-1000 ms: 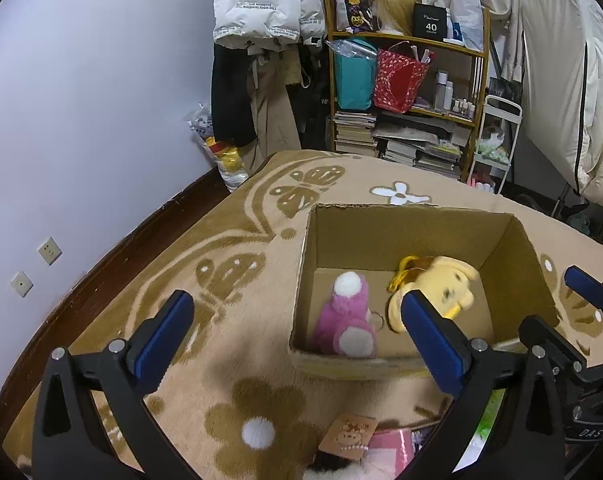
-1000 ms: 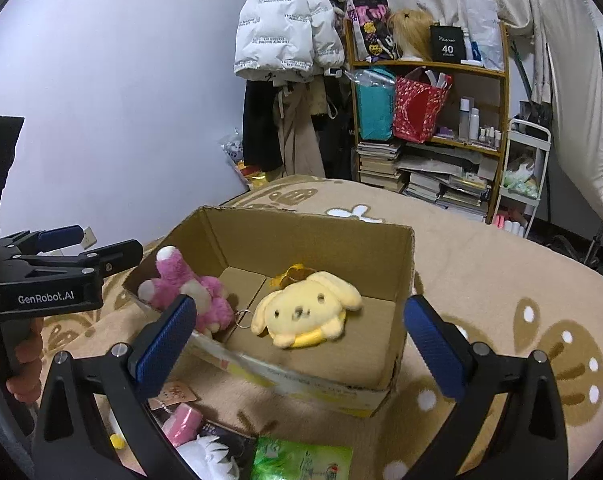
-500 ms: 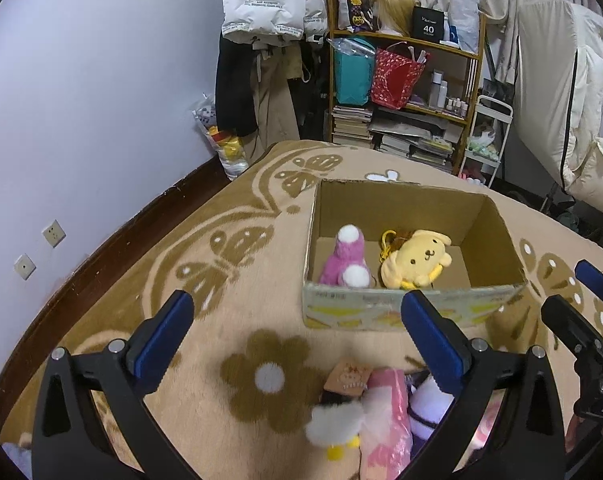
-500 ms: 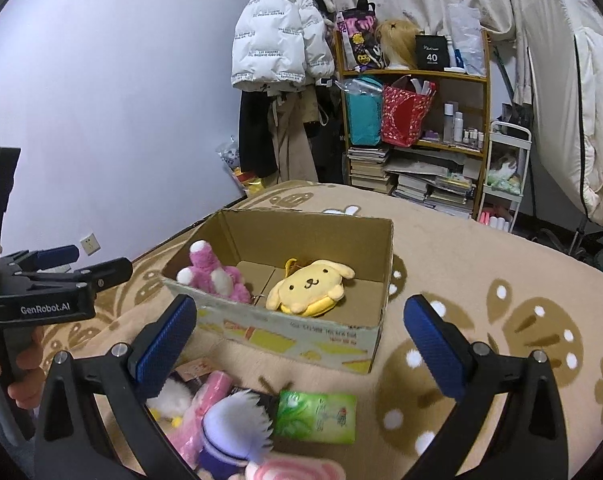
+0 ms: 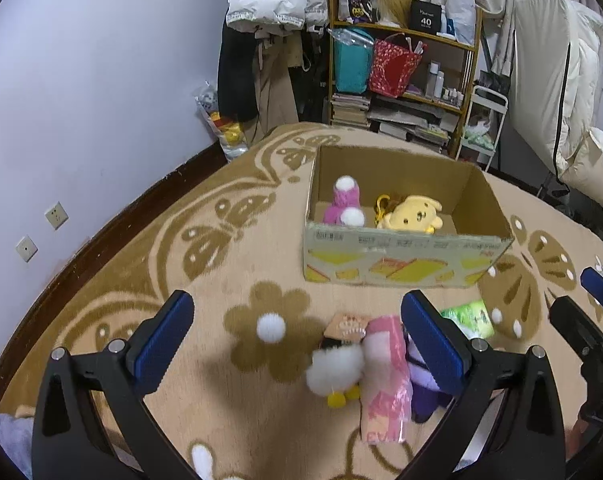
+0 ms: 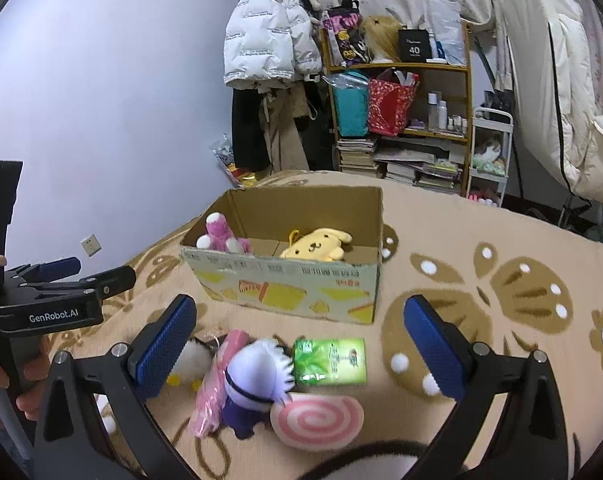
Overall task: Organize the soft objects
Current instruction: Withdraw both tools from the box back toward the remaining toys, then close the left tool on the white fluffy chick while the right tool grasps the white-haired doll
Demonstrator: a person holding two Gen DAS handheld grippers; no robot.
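Both grippers, left gripper (image 5: pixel 297 340) and right gripper (image 6: pixel 301 340), fingers spread, empty. Corrugated cardboard box (image 6: pixel 285 280) at 12 o'clock holds fuzzy pink plush (image 6: pixel 221 236), rounded yellow plush (image 6: pixel 317 245).

Only a couple of things are actually readable. "GenRobot.AI" is printed in white on the side of the left claw (image 6: pixel 67 280), and there's a "40" on the black box (image 6: pixel 414 45) on top of the shelf (image 6: pixel 397 67). The print on the cardboard box (image 6: pixel 285 284) below the shelf is too blurry to read.
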